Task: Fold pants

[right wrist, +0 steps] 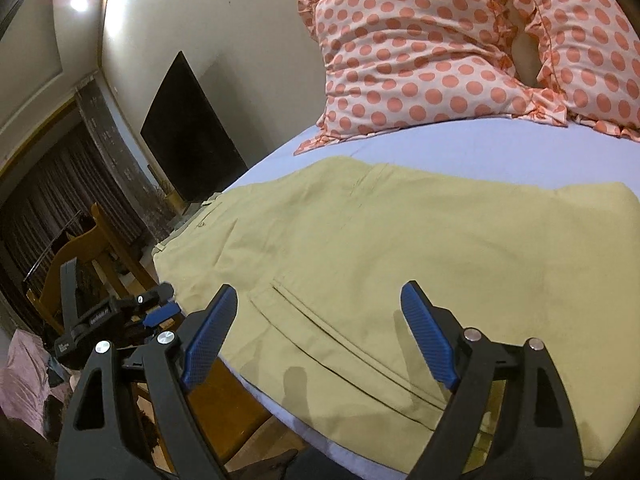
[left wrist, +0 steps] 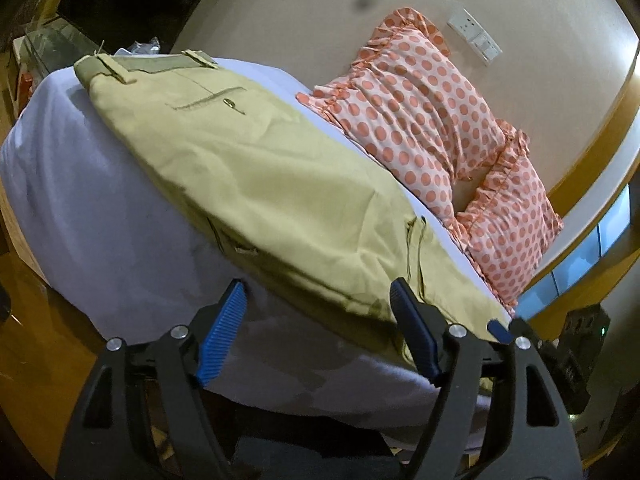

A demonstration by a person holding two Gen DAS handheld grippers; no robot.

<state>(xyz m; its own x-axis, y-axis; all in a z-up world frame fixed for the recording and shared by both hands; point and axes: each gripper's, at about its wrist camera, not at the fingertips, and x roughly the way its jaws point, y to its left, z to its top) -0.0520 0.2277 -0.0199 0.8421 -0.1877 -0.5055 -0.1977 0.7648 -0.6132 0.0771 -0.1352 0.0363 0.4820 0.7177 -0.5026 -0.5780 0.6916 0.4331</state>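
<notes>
The khaki pants (left wrist: 256, 184) lie flat on the bed (left wrist: 80, 208), spread over its pale lavender sheet, waistband with belt loops toward the far end in the left wrist view and a buttoned back pocket facing up. In the right wrist view the pants (right wrist: 400, 248) reach close to the near edge of the mattress, a long pocket seam running between the fingers.

The left hand-held gripper (left wrist: 316, 292) is spread wide, its blue pads (left wrist: 224, 336) just above the near edge of the cloth and holding nothing. The right hand-held gripper (right wrist: 320, 300) is likewise wide apart over the fabric, gripping nothing.

Two polka-dot pillows (right wrist: 420, 52) with orange frills lean against the wall (left wrist: 288, 8) behind the pants. A wall socket (left wrist: 474, 36) sits above them. Lettering on the left hand-held gripper's body, seen from the right wrist view, is too small to read. A dark screen (right wrist: 188, 136) stands beyond the bed, and a wooden chair (right wrist: 80, 248) beside it.
</notes>
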